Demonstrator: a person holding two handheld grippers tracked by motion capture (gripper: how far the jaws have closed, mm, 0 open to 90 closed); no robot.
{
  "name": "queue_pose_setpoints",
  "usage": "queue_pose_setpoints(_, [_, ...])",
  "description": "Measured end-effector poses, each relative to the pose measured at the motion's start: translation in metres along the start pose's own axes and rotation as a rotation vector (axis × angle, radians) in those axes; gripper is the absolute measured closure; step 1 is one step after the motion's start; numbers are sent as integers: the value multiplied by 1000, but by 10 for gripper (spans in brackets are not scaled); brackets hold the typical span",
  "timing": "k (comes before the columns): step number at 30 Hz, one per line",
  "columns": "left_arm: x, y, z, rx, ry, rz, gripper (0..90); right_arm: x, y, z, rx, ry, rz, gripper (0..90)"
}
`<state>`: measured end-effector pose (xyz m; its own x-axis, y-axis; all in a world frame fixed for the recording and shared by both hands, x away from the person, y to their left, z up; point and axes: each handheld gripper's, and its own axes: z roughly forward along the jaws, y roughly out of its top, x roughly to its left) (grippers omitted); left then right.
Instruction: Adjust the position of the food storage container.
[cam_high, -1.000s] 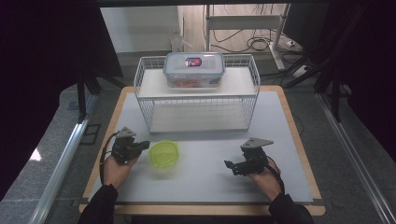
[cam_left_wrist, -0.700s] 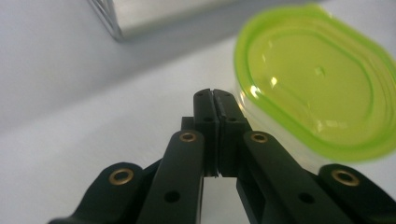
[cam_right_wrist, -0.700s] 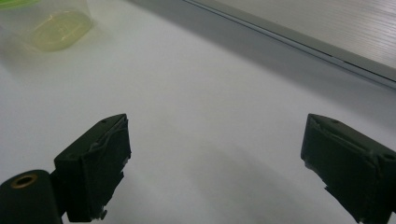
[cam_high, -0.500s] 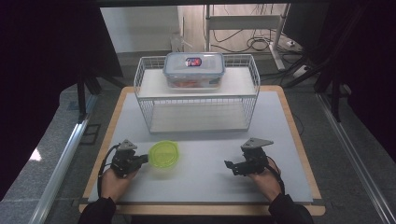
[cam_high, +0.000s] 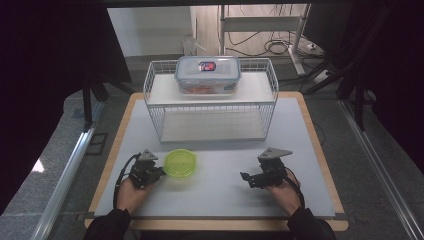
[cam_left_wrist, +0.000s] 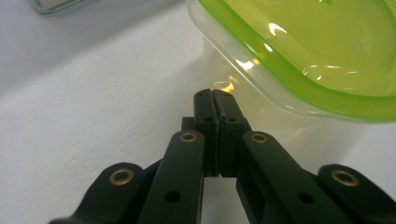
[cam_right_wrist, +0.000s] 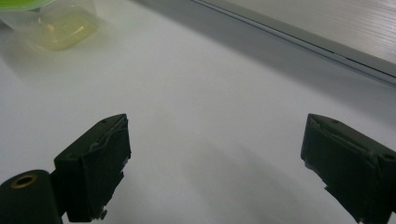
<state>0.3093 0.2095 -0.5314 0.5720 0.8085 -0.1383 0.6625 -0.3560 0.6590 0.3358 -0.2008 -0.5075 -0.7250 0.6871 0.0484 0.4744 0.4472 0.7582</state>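
The green-lidded container (cam_high: 180, 163) sits on the white mat (cam_high: 220, 195) at the near left, in front of the wire rack (cam_high: 210, 107) and well clear of the mat's left and near edges. In the left gripper view the container (cam_left_wrist: 299, 60) shows a clear body under a lime-green lid, its rim overhanging just beyond the jaw tips.

The wire rack stands at the back of the mat, its white upper shelf carrying a clear lidded box (cam_high: 207, 75) with a red and blue label on top; the writing on it is too small to read. The lower level of the rack stands open toward the person.

The left gripper (cam_high: 159, 172) lies low over the mat, held from behind by the left hand (cam_high: 131, 192), pointing right at the container's side. Its jaws are pressed together with nothing between them, tips just beside the container wall; whether they touch it cannot be told. The right gripper (cam_high: 245, 177) is held level by the right hand (cam_high: 284, 190), pointing left across the bare middle of the mat, well apart from the container. Its jaws stand wide apart, with bare mat between them.

A broad bare strip of mat lies between the two grippers.
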Motion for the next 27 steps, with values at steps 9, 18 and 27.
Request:
queue_pose_setpoints(9, [-11,8,12,18,-28,44,894,0,0,1,4,1,2,81])
queue_pose_setpoints(18, [-33,21,28,22,-83,92,894,-1,-1,0,2,-1,2,81])
queue_pose_setpoints(27, [-61,34,44,15,-140,146,895,-2,-1,-1,0,-3,7,81])
